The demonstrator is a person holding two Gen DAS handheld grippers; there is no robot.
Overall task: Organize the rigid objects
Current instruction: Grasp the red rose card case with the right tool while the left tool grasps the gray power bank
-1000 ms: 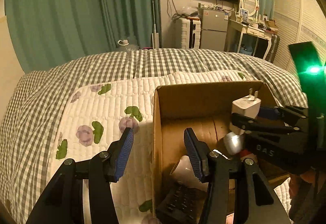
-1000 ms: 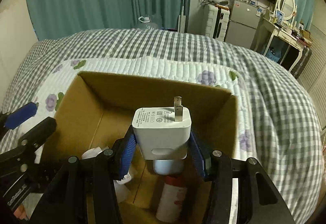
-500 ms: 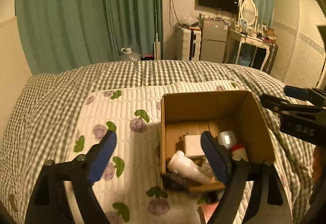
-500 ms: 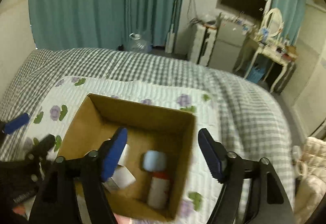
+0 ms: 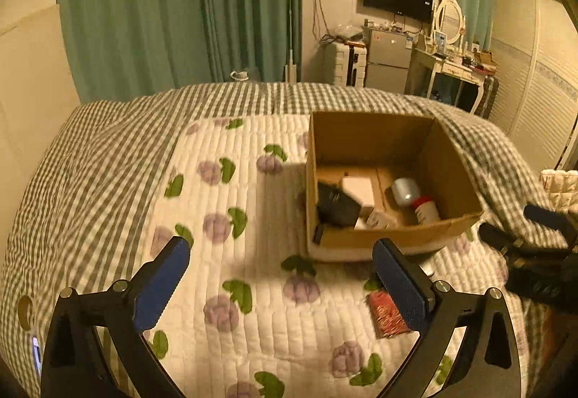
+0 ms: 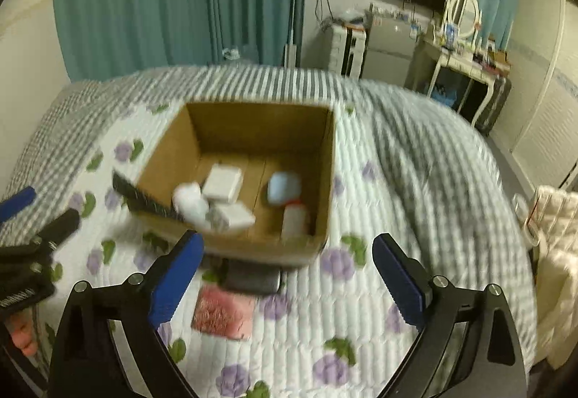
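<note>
The blue-padded fingers [image 5: 160, 284] of our left gripper [image 5: 285, 282] stand spread wide with nothing between them, above the white quilted bed cover printed with purple flowers and green leaves [image 5: 231, 235]. The blue-padded fingers [image 6: 397, 284] of our right gripper [image 6: 287, 280] are likewise spread apart and hold nothing.

Ahead of both grippers we see the open brown cardboard box [image 5: 372, 141] sitting on the bed cover, with the grey-and-white checked blanket [image 5: 101, 159] around it. Inside the box lie a white square charger block [image 6: 222, 182], a pale blue rounded cap [image 6: 284, 187] on a white bottle with a red band [image 6: 294, 219], a white rounded bottle [image 6: 190, 203] and another white block [image 6: 236, 215]. A black flat remote-like device [image 5: 336, 204] leans against the box's left wall; in the right wrist view it pokes over the near left corner, though that view is blurred and we cannot tell its details.

Just in front of the box, on the bed cover, lies a dark grey flat object [image 6: 253, 277], partly tucked under the box's near edge. Touching or just beside it, nearer to us, lies a red flat rectangular packet [image 6: 224, 313]. In the left wrist view the packet [image 5: 388, 313] sits just beside our left gripper's right finger.

Each gripper shows at the edge of the other's view.
</note>
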